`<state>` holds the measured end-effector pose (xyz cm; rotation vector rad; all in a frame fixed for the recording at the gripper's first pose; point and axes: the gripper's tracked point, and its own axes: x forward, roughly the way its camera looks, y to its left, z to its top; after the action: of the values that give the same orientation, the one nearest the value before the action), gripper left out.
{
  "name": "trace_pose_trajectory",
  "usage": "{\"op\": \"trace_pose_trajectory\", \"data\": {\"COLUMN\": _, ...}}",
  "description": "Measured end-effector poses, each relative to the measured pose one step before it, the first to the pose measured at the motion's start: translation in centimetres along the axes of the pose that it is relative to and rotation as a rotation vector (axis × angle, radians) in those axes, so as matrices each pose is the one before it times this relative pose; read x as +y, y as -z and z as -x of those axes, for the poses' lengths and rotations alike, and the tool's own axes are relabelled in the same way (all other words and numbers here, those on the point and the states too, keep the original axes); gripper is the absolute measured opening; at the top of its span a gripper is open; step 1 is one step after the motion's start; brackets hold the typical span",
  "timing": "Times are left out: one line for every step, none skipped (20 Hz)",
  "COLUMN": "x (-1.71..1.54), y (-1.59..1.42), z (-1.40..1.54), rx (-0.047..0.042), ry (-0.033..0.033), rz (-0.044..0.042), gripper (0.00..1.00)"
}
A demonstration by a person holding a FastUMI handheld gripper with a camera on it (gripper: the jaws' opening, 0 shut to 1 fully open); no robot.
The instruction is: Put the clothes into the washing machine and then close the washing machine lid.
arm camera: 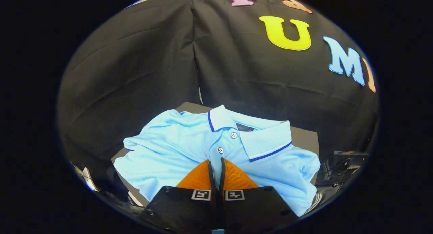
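Black cloth walls back a dark grey tabletop (304, 136) w/ a light blue polo shirt (176, 149) spread over most of it, collar (267, 139) w/ dark blue trim toward the far side. Gripper (217, 166) sits over the shirt's button placket, fingers nearly closed, a thin strip of fabric pinched btwn them just below the 2nd button (220, 150).

I see a light-blue polo shirt (189, 149) with a white, blue-trimmed collar and two white buttons, lying rumpled on the grey platform (304, 137), collar toward the platform's far edge, covering most of it.
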<state>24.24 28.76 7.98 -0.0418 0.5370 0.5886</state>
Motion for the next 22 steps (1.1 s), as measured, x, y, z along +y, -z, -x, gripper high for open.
{"op": "trace_pose_trajectory", "data": {"x": -0.032, "y": -0.679, "z": 0.449, "rx": -0.03098, "ry": 0.00454, "rz": -0.00381, "gripper": 0.02}}
{"op": "trace_pose_trajectory", "data": {"x": 0.113, "y": -0.647, "z": 0.483, "rx": -0.02808, "ry": 0.00151, "rz": 0.00678, "gripper": 0.02}}
{"op": "trace_pose_trajectory", "data": {"x": 0.103, "y": -0.469, "z": 0.466, "rx": -0.01025, "ry": -0.00114, "rz": 0.01652, "gripper": 0.01}}
{"op": "trace_pose_trajectory", "data": {"x": 0.035, "y": -0.361, "z": 0.462, "rx": -0.01816, "ry": 0.00032, "rz": 0.01266, "gripper": 0.01}}
{"op": "trace_pose_trajectory", "data": {"x": -0.002, "y": -0.480, "z": 0.659, "rx": -0.01915, "ry": -0.00078, "rz": 0.01305, "gripper": 0.01}}
{"op": "trace_pose_trajectory", "data": {"x": -0.066, "y": -0.703, "z": 0.443, "rx": -0.03937, "ry": 0.00340, "rz": 0.02141, "gripper": 0.02}}
{"op": "trace_pose_trajectory", "data": {"x": -0.345, "y": -0.891, "z": 0.591, "rx": -0.02847, "ry": 0.01192, "rz": 0.03265, "gripper": 0.01}}
{"op": "trace_pose_trajectory", "data": {"x": -0.300, "y": -0.512, "z": 0.841, "rx": -0.01803, "ry": 0.01389, "rz": 0.02705, "gripper": 0.01}}
{"op": "trace_pose_trajectory", "data": {"x": -0.189, "y": -0.658, "z": 0.651, "rx": -0.02290, "ry": 0.00402, "rz": 0.01118, "gripper": 0.01}}
{"op": "trace_pose_trajectory", "data": {"x": -0.097, "y": -0.517, "z": 0.514, "rx": -0.02770, "ry": 0.00183, "rz": -0.00684, "gripper": 0.01}}
{"op": "trace_pose_trajectory", "data": {"x": -0.211, "y": -0.320, "z": 0.522, "rx": -0.00533, "ry": -0.00597, "rz": -0.01816, "gripper": 0.02}}
{"op": "trace_pose_trajectory", "data": {"x": -0.195, "y": -0.309, "z": 0.443, "rx": -0.00983, "ry": -0.00851, "rz": -0.02785, "gripper": 0.01}}
{"op": "trace_pose_trajectory", "data": {"x": -0.350, "y": -0.355, "z": 0.446, "rx": -0.00844, "ry": -0.00552, "rz": -0.02776, "gripper": 0.01}}
{"op": "trace_pose_trajectory", "data": {"x": -0.371, "y": -0.283, "z": 0.355, "rx": -0.00103, "ry": 0.00018, "rz": -0.02071, "gripper": 0.01}}
{"op": "trace_pose_trajectory", "data": {"x": -0.577, "y": -0.336, "z": 0.458, "rx": -0.00643, "ry": 0.00760, "rz": -0.01411, "gripper": 0.01}}
{"op": "trace_pose_trajectory", "data": {"x": -1.108, "y": -0.135, "z": 0.738, "rx": -0.00853, "ry": 0.01490, "rz": -0.00747, "gripper": 0.01}}
{"op": "trace_pose_trajectory", "data": {"x": -1.051, "y": -0.369, "z": 0.769, "rx": -0.01353, "ry": 0.01962, "rz": 0.00264, "gripper": 0.01}}
{"op": "trace_pose_trajectory", "data": {"x": -0.892, "y": -0.517, "z": 0.661, "rx": -0.02674, "ry": 0.01957, "rz": 0.00746, "gripper": 0.01}}
{"op": "trace_pose_trajectory", "data": {"x": -0.803, "y": -0.481, "z": 0.637, "rx": -0.01881, "ry": 0.01525, "rz": 0.00869, "gripper": 0.01}}
{"op": "trace_pose_trajectory", "data": {"x": -0.952, "y": -0.175, "z": 0.476, "rx": -0.01120, "ry": 0.01899, "rz": 0.00607, "gripper": 0.01}}
{"op": "trace_pose_trajectory", "data": {"x": -1.150, "y": -0.304, "z": 0.555, "rx": -0.01189, "ry": 0.02055, "rz": 0.00099, "gripper": 0.01}}
{"op": "trace_pose_trajectory", "data": {"x": -1.043, "y": -0.222, "z": 0.590, "rx": -0.01076, "ry": 0.02031, "rz": -0.00618, "gripper": 0.01}}
